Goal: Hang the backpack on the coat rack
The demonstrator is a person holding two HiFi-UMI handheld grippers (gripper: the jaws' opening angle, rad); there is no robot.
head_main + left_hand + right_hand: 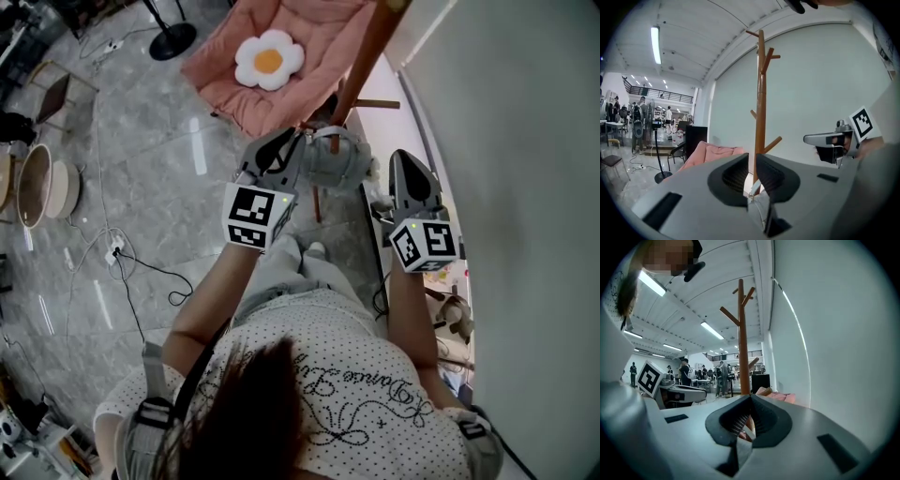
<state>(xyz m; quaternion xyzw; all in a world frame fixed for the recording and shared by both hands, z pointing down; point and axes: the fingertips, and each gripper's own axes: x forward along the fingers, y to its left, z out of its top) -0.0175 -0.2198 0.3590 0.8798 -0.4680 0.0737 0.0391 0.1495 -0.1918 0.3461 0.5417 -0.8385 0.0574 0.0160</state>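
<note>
While the left tongs (pixel 753 171) and the right tongs (pixel 749 404) are both squeezed shut on the grey backpack (pixel 330 164) held up between them, the tall coat rack (pixel 761 93) stands straight ahead, its pegs (pixel 772 144) still higher than the tongs.

Both grippers held up side by side, arms out in front of the torso.
Left gripper (pixel 751 174): jaws nearly together, pinching grey backpack (pixel 758 202) fabric, nose tipped slightly below level. Right gripper (pixel 749 413): jaws fully together, roughly level; can't tell whether a thin strap sits between its pads. Left forearm (pixel 211 305) and right forearm (pixel 410 314) are bare and stretched forward.
</note>
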